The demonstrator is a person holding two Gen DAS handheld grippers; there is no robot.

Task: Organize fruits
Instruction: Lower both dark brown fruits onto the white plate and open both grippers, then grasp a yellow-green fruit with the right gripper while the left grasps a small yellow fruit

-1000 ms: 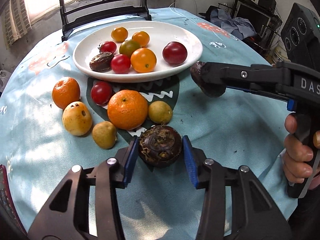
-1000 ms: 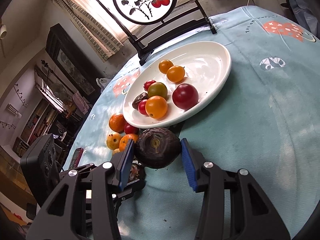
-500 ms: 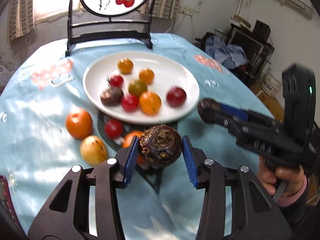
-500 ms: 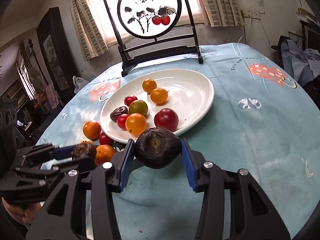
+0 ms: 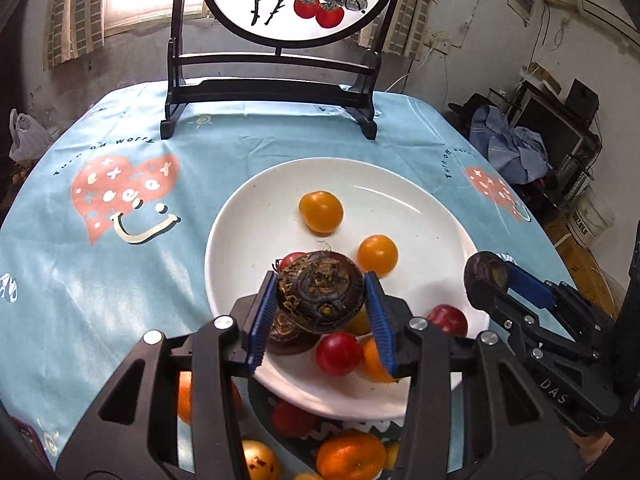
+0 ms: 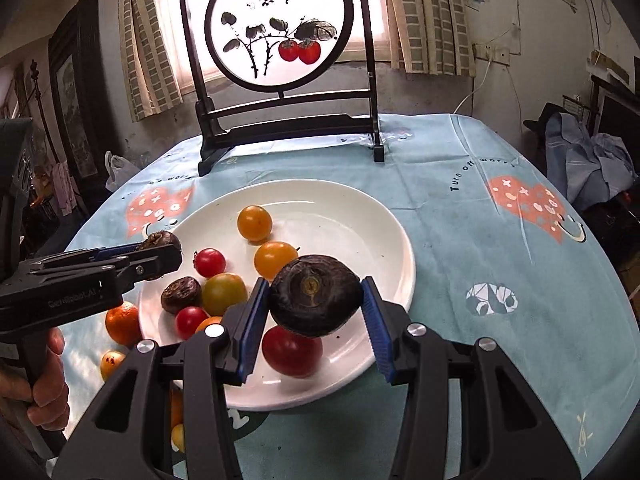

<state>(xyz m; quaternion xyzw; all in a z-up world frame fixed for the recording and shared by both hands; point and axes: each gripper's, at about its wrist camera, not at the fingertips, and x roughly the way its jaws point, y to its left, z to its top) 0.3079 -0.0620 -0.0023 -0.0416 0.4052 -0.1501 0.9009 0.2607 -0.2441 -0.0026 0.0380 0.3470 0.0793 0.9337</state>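
My left gripper [image 5: 320, 320] is shut on a dark brown water chestnut [image 5: 320, 298] with a fibrous top and holds it above the near part of the white plate [image 5: 248, 240]. My right gripper [image 6: 314, 320] is shut on a second, smoother water chestnut [image 6: 314, 294] above the plate's [image 6: 360, 220] near side. The plate holds orange, red and greenish tomatoes [image 6: 255, 222] and one more dark chestnut [image 6: 181, 294]. The right gripper also shows in the left wrist view [image 5: 486, 276], and the left gripper in the right wrist view [image 6: 160, 250].
Mandarins [image 6: 122, 322] and small yellow fruits [image 6: 112, 362] lie on the blue tablecloth left of the plate. A black-framed round painted screen [image 6: 280, 24] stands at the table's far edge. Clutter and clothes [image 6: 580, 160] sit beyond the table on the right.
Both grippers rose from the table with their chestnuts and moved forward over the plate. The left chestnut was lifted off the cloth.
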